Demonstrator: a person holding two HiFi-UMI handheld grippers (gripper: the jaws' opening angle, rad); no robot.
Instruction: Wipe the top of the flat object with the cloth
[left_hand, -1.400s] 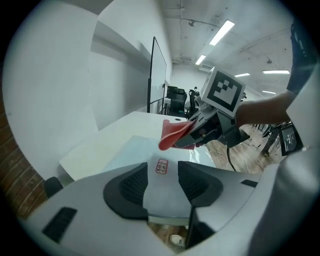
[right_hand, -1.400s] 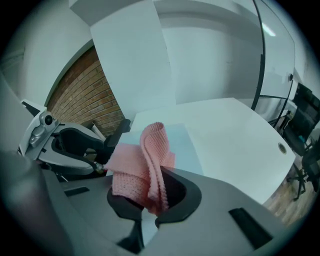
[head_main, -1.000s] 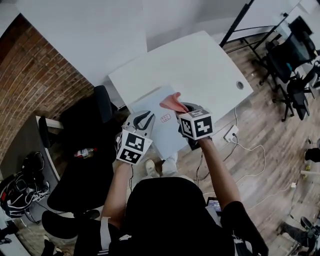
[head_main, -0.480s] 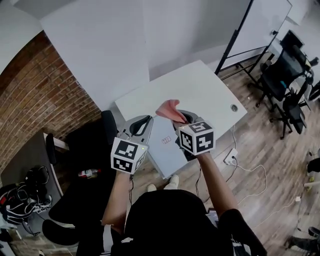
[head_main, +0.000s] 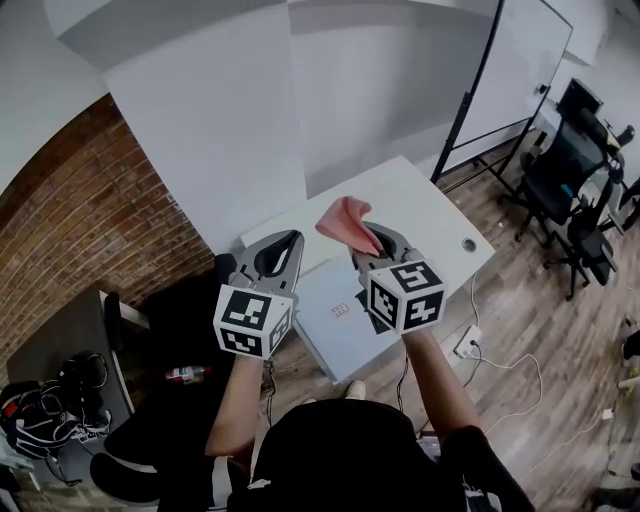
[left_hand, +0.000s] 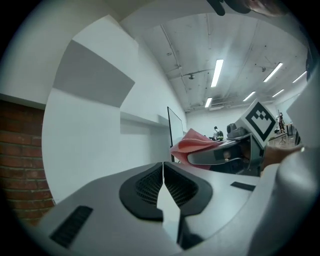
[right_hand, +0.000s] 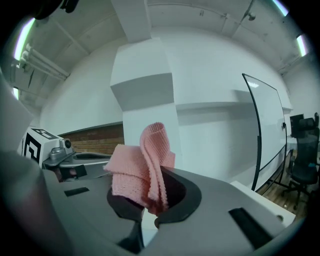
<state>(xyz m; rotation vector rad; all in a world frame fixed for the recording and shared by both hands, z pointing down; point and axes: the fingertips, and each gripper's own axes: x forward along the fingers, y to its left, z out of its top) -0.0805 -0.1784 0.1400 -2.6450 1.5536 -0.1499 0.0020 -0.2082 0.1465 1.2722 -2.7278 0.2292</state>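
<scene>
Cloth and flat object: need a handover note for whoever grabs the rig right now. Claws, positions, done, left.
Left claw: shut, nothing between its jaws, held in the air.
Right claw: shut on the pink cloth, which bunches up out of the jaws.
Flat object: grey, lying at the near edge of the white table, below both claws in the head view; nothing touches it.
Done: cloth is in hand.
Left: lower the cloth onto the flat object's top and wipe. The frames do not show whether any wiping has happened.
</scene>
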